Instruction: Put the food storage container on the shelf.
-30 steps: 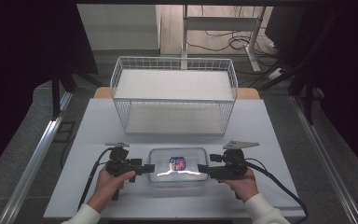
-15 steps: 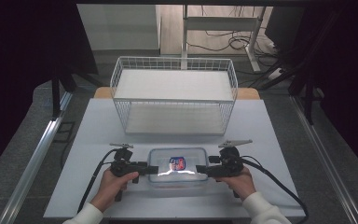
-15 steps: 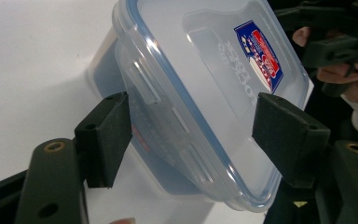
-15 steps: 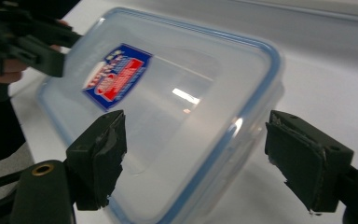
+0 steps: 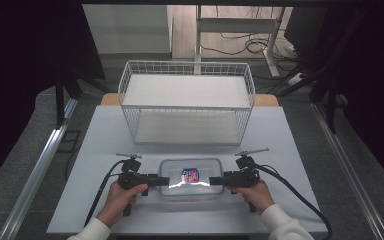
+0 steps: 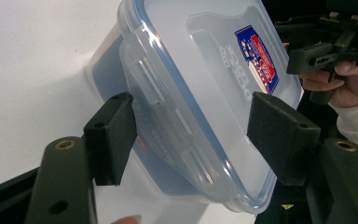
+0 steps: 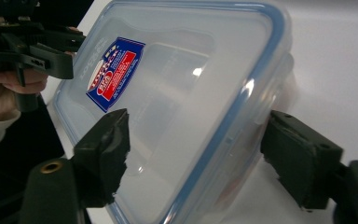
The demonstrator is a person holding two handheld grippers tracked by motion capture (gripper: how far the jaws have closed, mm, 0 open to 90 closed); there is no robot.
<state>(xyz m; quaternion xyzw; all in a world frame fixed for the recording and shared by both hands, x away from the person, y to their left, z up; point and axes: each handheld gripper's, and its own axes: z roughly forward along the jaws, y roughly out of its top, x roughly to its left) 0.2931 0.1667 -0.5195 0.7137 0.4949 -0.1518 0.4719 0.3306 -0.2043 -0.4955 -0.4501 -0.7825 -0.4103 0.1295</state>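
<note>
- My left gripper (image 5: 164, 180) had just been closing around the plastic box (image 5: 190, 178) (bottom middle); I couldn't tell if it touched.
- My right gripper (image 5: 215, 181) had closed a little and stood wide around the box's other end.

A clear rectangular plastic container (image 7: 182, 107) with a blue-sealed lid and a red-and-blue label (image 7: 114, 74) lies on the white surface (image 7: 335, 60). The right gripper (image 7: 193, 163) has its black jaws straddling the container's near end, just closing, one over the lid and one beside the wall. Beyond its far end a hand holds the left gripper (image 7: 32, 46).
</note>
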